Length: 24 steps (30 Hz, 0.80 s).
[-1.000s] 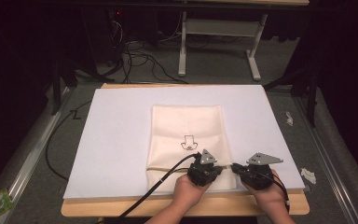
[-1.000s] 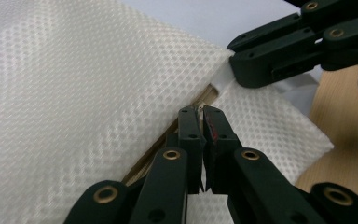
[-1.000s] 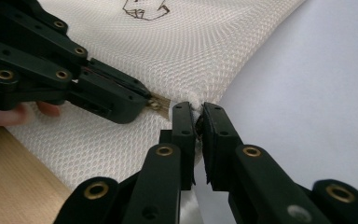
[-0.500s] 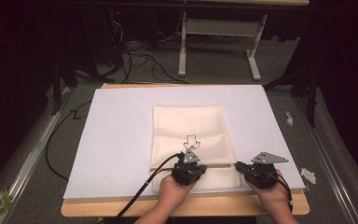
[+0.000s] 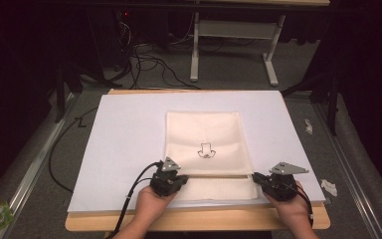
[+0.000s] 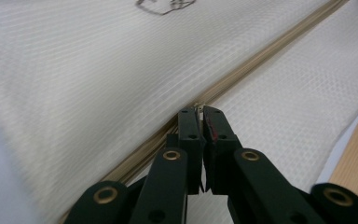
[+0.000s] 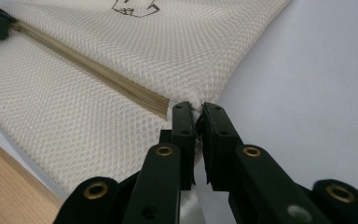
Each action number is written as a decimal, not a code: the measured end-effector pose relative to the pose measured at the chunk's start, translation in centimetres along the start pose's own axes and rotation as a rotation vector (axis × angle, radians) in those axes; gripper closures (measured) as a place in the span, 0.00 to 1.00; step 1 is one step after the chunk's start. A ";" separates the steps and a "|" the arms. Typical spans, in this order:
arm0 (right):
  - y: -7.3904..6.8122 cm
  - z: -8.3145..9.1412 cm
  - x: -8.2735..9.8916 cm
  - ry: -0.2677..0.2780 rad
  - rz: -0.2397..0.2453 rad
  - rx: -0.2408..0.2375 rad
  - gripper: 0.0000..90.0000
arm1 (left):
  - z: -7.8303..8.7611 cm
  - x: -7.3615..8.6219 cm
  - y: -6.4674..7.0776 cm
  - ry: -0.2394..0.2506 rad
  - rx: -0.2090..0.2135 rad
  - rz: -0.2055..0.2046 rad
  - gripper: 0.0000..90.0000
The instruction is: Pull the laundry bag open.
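At the near edge of the table [image 5: 194, 224], the left gripper [image 5: 167, 180] has its fingers [image 6: 189, 130] clamped on the small metal zipper pull [image 6: 197, 107] of a cream mesh bag [image 5: 206, 134], while the right gripper [image 5: 273, 182] has its fingers [image 7: 216, 130] pinched tight on the bag's right edge at the end of the zipper [image 7: 98, 74]. The bag lies flat on a white sheet [image 5: 124, 134] covering the table, toward the near side, with a small black drawing [image 5: 206, 151] printed at its middle. Beyond the table stand a metal frame [image 5: 234, 45] and tangled cables [image 5: 144, 55] on the floor.
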State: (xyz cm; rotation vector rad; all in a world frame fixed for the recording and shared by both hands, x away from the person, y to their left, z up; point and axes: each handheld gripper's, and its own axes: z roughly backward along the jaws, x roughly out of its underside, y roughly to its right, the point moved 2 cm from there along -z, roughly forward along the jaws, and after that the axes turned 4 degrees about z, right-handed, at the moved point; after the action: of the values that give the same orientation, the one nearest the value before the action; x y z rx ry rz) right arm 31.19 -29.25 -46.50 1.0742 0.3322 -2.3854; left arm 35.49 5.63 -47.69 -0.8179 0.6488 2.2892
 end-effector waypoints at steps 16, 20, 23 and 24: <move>0.4 -0.1 0.3 -0.012 -0.008 0.014 0.95 | 4.2 2.9 -4.6 0.003 -0.048 0.035 0.97; 0.5 -0.2 0.7 -0.024 -0.014 0.020 0.94 | 4.1 3.1 -4.5 -0.004 -0.029 0.027 0.96; 0.4 -0.1 0.7 -0.026 -0.007 0.021 0.94 | 4.0 3.2 -4.5 -0.003 -0.033 0.021 0.96; 0.4 -0.1 0.7 -0.024 -0.003 0.022 0.94 | 4.1 3.2 -4.5 0.001 -0.033 0.023 0.96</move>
State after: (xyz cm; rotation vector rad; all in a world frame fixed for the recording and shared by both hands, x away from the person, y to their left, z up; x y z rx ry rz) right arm 31.07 -29.75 -47.12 1.0552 0.3000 -2.4073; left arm 35.01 12.43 -48.15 -0.8313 0.6255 2.3262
